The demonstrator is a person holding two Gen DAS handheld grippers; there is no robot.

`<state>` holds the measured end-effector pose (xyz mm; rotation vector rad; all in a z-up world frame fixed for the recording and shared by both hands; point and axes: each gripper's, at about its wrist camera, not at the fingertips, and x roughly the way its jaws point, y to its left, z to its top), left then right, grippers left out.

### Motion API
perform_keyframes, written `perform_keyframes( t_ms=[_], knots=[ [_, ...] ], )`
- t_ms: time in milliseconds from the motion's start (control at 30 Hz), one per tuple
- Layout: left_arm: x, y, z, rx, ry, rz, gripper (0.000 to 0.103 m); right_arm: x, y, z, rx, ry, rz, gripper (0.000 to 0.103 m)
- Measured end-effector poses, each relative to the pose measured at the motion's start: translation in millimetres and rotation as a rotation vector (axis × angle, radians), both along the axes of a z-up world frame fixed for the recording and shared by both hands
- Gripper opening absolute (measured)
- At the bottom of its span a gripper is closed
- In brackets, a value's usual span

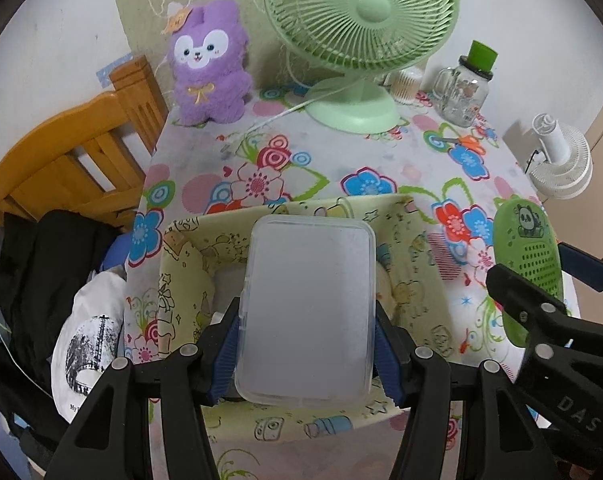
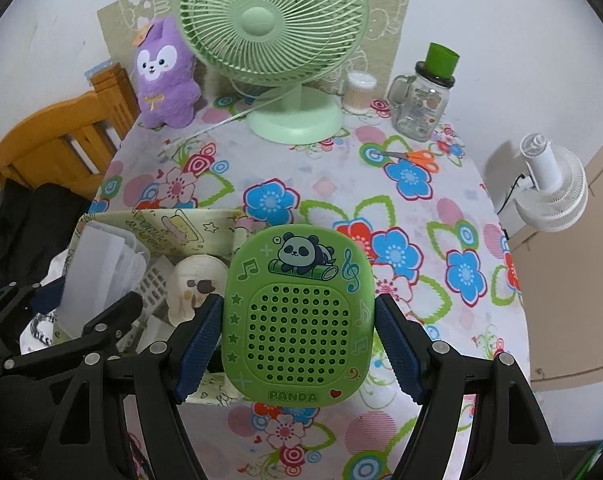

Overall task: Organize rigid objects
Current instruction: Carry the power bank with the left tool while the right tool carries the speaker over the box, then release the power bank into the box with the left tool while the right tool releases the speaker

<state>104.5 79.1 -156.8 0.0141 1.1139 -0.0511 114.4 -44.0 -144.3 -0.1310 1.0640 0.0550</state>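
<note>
**Two things carried over the bin**

The left hand-held gripper has its blue pads pressed on both long sides of a clear box. It is about half open, because the box is that wide. The box is flat side up and hangs right over the yellow cloth bin on the worktop. I think it is held there so it can go down into the bin.

The right hand-held gripper holds a green panda case. Its pads sit on the left and right edges of the case, a bit wider apart than the left one's. The case is off the worktop, just to the right of the bin, at about 3 o'clock from it. I think it waits there for its turn.

Inside the bin I can see a white round thing and some white boxes, so space is tight.

At 12 o'clock, far back, stand a green fan, a purple plush and a jar. Scissors lie near the jar.
</note>
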Motion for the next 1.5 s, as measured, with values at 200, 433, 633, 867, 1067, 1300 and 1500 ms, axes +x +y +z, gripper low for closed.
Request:
perform_keyframes(
  t_ms=[200, 433, 633, 867, 1067, 1300, 1500],
  knots=[
    [8, 7, -17, 0.004, 0.031, 0.004, 0.061, 9, 10, -9, -0.012, 0.023, 0.02, 0.077],
    [13, 14, -39, -0.018, 0.079, 0.0, 0.061, 18, 24, -18, -0.027, 0.043, 0.046, 0.077],
    [17, 11, -48, -0.01, 0.081, -0.018, 0.062, 25, 33, -25, -0.041, 0.062, 0.059, 0.077],
    [23, 16, -57, 0.032, 0.088, -0.005, 0.064, 28, 43, -30, -0.047, 0.078, 0.082, 0.077],
    [22, 16, -58, 0.076, 0.085, -0.006, 0.088, 29, 51, -30, -0.045, 0.077, 0.094, 0.077],
    [15, 25, -51, 0.011, 0.09, -0.006, 0.096, 30, 59, -26, -0.034, 0.064, 0.109, 0.077],
    [8, 25, -47, 0.0, 0.09, -0.022, 0.098, 27, 67, -28, -0.021, 0.069, 0.131, 0.077]
  ],
)
